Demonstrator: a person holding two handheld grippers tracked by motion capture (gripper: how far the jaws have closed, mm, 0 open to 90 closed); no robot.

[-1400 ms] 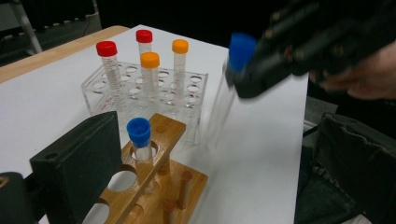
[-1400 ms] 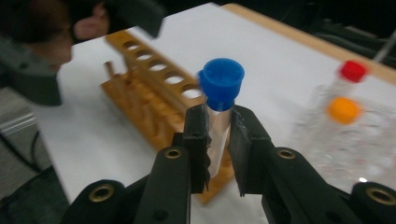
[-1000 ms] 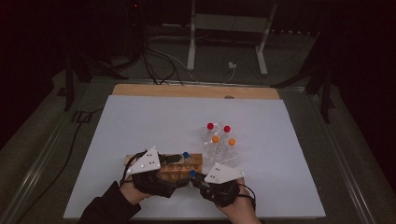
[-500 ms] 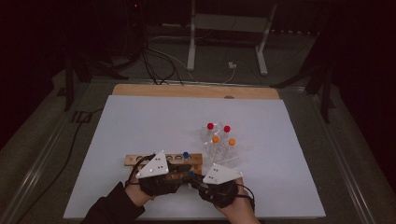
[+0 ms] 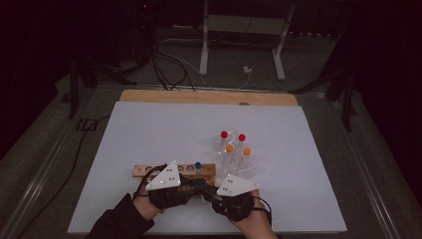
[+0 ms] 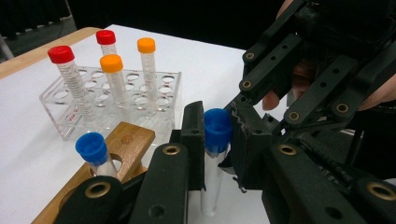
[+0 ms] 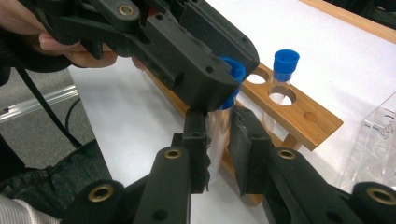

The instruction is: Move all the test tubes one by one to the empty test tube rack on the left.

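Blue-capped tube (image 6: 215, 154) sits between both of our grippers, upright above the near edge of the table (image 5: 149, 129). Our left gripper (image 6: 218, 140) has just been closing, and its jaws now press on the blue cap (image 6: 217, 130) from either side. Our right gripper (image 7: 219, 135) is clamped lower down on the clear body of the same tube, just under the cap. In the high view the two grippers meet tip to tip in front of the wooden rack (image 5: 209, 172), which lies just beyond them. A second blue-capped tube (image 7: 282, 79) stands in one of that rack's holes, beside empty holes. Farther out, to the right, stands the clear plastic rack (image 6: 159, 93), holding two red-capped tubes (image 6: 65, 74) and two orange-capped tubes (image 6: 116, 79), all upright.
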